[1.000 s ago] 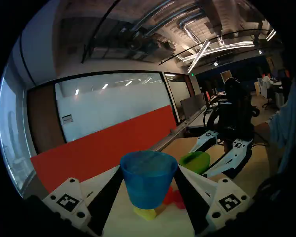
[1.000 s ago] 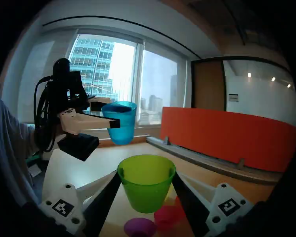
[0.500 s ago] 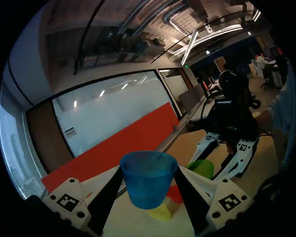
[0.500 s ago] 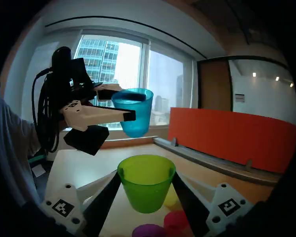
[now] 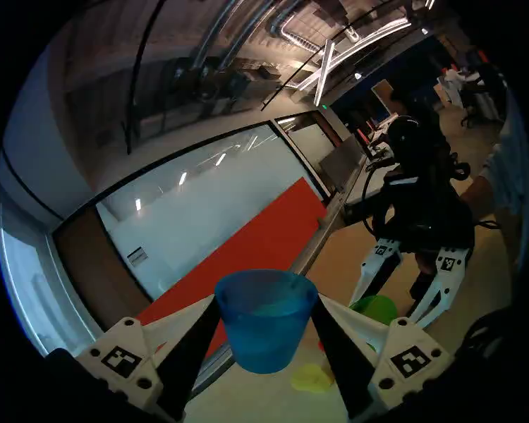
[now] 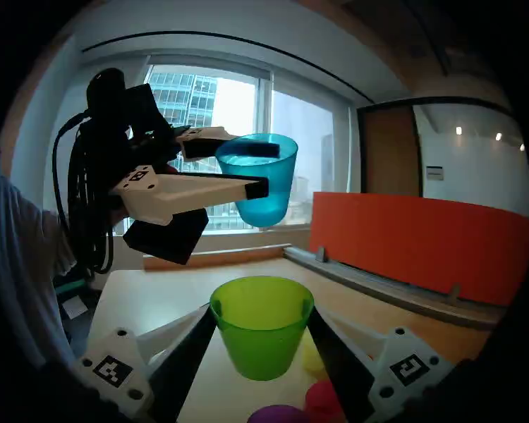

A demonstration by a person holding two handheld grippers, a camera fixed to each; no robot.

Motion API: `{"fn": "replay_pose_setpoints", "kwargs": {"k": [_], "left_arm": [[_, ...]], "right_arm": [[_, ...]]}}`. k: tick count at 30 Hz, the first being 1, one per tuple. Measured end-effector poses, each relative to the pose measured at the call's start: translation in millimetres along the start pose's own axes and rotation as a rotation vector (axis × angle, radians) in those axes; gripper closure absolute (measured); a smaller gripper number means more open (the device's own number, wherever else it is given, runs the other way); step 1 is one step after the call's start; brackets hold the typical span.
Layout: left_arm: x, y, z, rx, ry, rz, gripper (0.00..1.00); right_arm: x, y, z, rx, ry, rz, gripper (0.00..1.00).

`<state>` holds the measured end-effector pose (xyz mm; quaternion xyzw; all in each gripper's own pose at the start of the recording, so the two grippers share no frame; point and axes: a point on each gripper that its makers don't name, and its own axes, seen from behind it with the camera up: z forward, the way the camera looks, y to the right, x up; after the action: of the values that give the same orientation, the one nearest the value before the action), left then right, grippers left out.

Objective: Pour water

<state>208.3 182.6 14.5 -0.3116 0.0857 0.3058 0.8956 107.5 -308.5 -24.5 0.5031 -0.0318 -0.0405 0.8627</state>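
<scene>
Left gripper [image 5: 266,303]: its two fingers press on the blue cup [image 5: 266,330], one finger on each side. It pinches the cup tight.
Blue cup: it is up in the air, over the table [image 6: 144,303]. In the right gripper view it sits higher than the green cup [image 6: 262,337] and a bit farther back. Its open end faces up and it looks about straight.
Right gripper [image 6: 262,310]: its two fingers squeeze the green cup, one on each side.
Green cup: it is held just above the table, open end up. In the left gripper view it shows low down and to the right of the blue cup, between the white fingers of the right gripper.
Water: I cannot tell if there is water in the blue cup.
Small things on the table: a yellow thing [image 6: 311,352], a pink thing [image 6: 323,402] and a purple thing [image 6: 278,414] lie under and beside the green cup.
Person: a light blue sleeve [image 6: 25,282] shows behind the left gripper.
Wall: a long orange panel [image 6: 434,247] stands behind the table.
Window [image 6: 229,106]: tall buildings show outside, behind the blue cup.
</scene>
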Motion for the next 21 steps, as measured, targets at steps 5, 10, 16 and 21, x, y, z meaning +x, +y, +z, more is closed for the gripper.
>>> {"fn": "replay_pose_setpoints", "kwargs": {"k": [5, 10, 16, 21], "left_arm": [[6, -0.5, 0.2, 0.005, -0.002, 0.053, 0.13], [10, -0.3, 0.6, 0.014, -0.008, 0.108, 0.14], [14, -3.2, 0.4, 0.030, -0.009, 0.160, 0.14], [15, -5.2, 1.9, 0.033, -0.012, 0.197, 0.14]], "right_arm": [[0, -1, 0.6, 0.005, 0.003, 0.003, 0.09], [0, -4, 1.0, 0.010, 0.003, 0.003, 0.09], [1, -5, 1.2, 0.013, 0.004, 0.003, 0.09], [2, -4, 1.7, 0.015, 0.005, 0.005, 0.09]]}}
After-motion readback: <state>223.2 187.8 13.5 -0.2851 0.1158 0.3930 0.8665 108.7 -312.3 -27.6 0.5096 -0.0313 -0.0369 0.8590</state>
